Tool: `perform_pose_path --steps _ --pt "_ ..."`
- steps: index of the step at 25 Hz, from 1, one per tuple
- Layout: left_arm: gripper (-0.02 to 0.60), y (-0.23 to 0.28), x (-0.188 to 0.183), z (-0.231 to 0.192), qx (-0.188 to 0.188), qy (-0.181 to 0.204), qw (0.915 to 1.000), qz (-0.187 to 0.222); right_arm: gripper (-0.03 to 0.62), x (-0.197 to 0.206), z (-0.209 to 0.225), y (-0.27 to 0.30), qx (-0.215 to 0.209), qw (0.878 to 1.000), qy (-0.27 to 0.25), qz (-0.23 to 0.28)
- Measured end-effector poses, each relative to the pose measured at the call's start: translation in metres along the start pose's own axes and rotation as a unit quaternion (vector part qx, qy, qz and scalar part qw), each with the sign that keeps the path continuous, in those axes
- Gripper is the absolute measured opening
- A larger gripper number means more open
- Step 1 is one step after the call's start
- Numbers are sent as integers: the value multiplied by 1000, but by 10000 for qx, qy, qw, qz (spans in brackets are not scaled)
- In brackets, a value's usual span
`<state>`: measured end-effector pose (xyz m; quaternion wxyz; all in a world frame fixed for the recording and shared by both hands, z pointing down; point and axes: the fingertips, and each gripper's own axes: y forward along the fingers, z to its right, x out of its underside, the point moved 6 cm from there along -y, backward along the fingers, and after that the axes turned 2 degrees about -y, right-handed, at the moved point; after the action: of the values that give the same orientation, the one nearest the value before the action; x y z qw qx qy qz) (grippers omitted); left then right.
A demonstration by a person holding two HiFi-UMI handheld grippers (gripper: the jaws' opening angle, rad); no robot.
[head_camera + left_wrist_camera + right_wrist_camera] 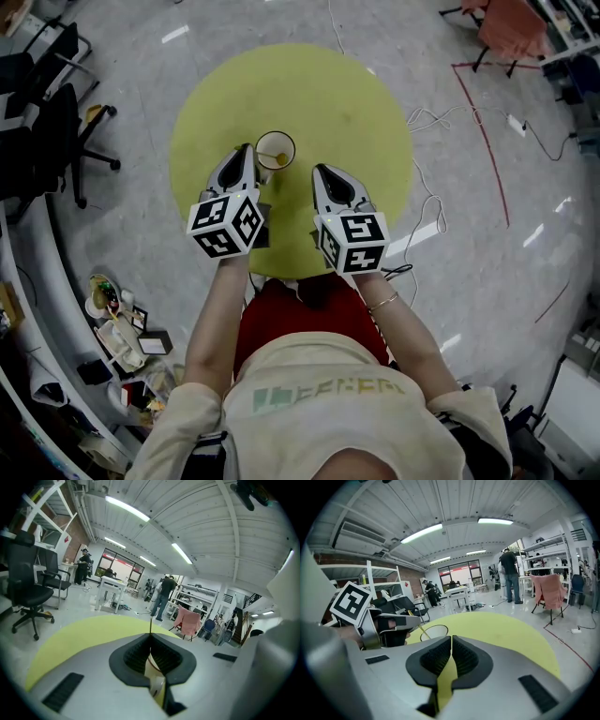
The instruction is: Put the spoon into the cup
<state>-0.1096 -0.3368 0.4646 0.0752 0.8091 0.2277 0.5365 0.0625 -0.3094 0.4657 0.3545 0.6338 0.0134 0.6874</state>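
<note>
A paper cup [275, 150] stands upright near the middle of the round yellow table [356, 103]. My left gripper [249, 152] reaches its left rim and is shut on a thin gold spoon [280, 158], whose bowl lies inside the cup. The right gripper view shows the spoon handle [423, 631] slanting from the left gripper [401, 623] down into the cup [434, 631]. In the left gripper view the handle [150, 625] sticks up between the closed pads. My right gripper [319, 169] hovers to the cup's right, shut, nothing in it [451, 638].
Black office chairs [56, 141] stand left of the table. Cluttered shelving [117, 328] curves along the lower left. White cables [427, 117] and red floor tape [483, 122] lie to the right, and a pink-draped chair [511, 28] is far right.
</note>
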Motion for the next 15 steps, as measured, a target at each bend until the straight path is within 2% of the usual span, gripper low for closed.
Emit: perform_pose_path --steps 15 --pt "25 8 -2 -5 68 42 9999 -82 37 0 1 2 -6 10000 6 -37"
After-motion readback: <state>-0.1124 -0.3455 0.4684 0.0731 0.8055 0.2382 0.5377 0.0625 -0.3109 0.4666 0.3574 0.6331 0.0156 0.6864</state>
